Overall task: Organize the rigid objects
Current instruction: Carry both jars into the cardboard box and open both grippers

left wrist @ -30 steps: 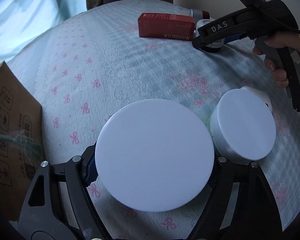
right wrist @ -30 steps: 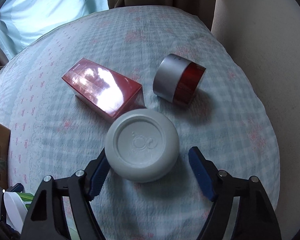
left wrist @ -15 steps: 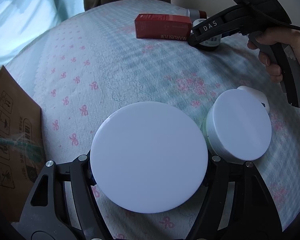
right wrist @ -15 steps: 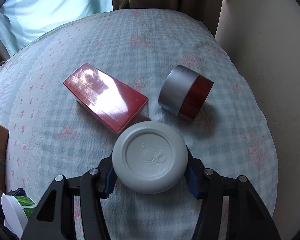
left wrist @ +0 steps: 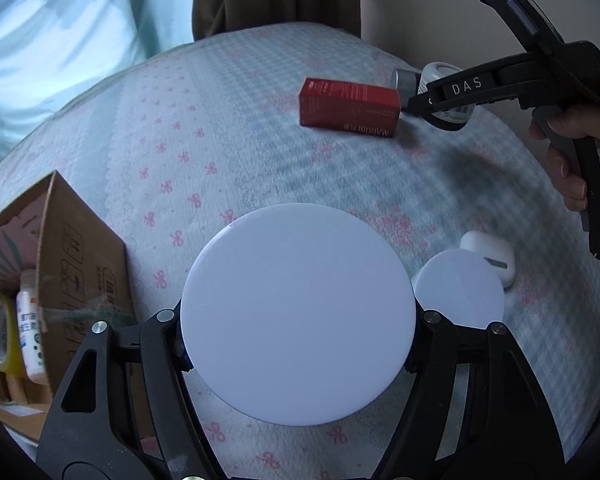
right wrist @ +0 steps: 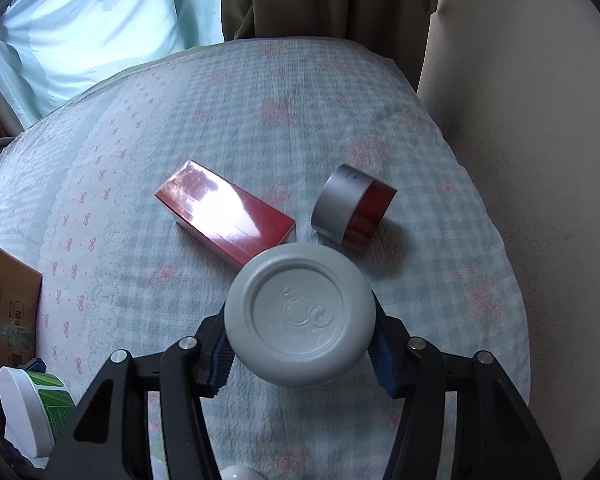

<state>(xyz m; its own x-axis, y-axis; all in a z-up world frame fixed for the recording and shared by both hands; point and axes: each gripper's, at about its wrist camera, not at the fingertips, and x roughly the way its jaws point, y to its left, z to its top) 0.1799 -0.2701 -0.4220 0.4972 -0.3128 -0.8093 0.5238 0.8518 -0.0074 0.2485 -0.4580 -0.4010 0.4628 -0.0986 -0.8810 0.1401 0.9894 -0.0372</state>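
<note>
Left wrist view: gripping a large white-lidded jar (left wrist: 298, 314) between both fingers of the left gripper (left wrist: 298, 330), across its width so the round body cannot roll out; carrying it above the bedspread (left wrist: 204, 120), probably toward the cardboard box (left wrist: 66, 256) at left. Leaving a smaller white jar (left wrist: 460, 294), an earbud case (left wrist: 490, 254) and a red carton (left wrist: 350, 108) lying on the cloth.

Right wrist view: clamping a grey round jar (right wrist: 298, 314) in the right gripper (right wrist: 300, 344), blue pads against its sides, just in front of the carton; leaving a silver-and-red jar (right wrist: 354, 212) on its side nearby.
</note>
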